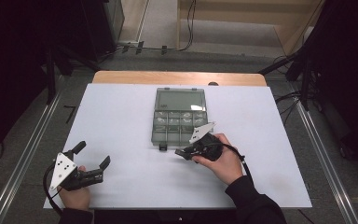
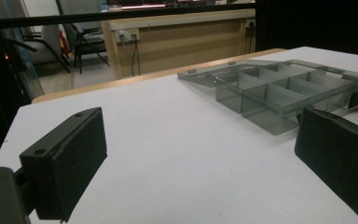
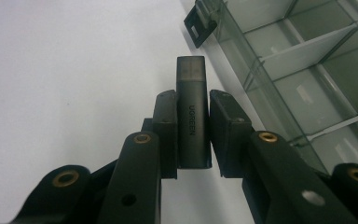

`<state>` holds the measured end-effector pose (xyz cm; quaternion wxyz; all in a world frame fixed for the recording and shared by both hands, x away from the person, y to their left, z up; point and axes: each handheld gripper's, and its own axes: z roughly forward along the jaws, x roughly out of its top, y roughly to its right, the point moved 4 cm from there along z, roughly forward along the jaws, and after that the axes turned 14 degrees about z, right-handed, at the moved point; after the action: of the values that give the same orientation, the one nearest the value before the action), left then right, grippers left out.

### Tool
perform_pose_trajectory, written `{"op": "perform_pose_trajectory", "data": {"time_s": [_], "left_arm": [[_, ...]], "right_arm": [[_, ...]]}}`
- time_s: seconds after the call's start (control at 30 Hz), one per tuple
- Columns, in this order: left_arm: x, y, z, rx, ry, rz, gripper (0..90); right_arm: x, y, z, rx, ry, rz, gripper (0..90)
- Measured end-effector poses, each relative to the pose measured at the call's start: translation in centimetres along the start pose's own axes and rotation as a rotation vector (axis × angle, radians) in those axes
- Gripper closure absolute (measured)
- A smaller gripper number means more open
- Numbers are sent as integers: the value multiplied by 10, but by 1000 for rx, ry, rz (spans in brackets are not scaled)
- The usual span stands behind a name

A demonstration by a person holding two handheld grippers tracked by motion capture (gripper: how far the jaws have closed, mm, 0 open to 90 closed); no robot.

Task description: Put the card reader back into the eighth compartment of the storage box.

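A smoky clear compartment box lies open on the white table, its lid folded back toward the far side. My right gripper hovers just in front of the box's near edge, shut on a small dark grey adapter with a frosted cap that sticks out past the pads. In the right gripper view the box with its divided cells lies to the right of the adapter. My left gripper rests at the table's near left, jaws wide apart with nothing between them; its view shows the box farther off.
The box's black latch sticks out at its near corner. A wooden strip borders the table's far edge. Cables and stand legs lie on the floor around the table; broad white surface spreads left of the box.
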<state>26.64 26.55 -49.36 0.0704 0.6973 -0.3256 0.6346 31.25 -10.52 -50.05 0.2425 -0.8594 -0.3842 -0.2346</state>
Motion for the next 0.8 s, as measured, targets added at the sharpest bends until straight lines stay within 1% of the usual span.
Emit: {"op": "perform_pose_trajectory", "data": {"time_s": [0.3,0.4,0.57,0.8], "left_arm": [[0,0,0,1,0,0,23],[0,0,0,0,-1,1,23],[0,0,0,0,-1,1,23],[0,0,0,1,0,0,23]], "right_arm": [[4,2,-9,-5,9,11,709],[5,3,-11,-5,12,2,709],[6,5,-15,-7,20,11,709],[9,6,-20,-14,27,9,709]]}}
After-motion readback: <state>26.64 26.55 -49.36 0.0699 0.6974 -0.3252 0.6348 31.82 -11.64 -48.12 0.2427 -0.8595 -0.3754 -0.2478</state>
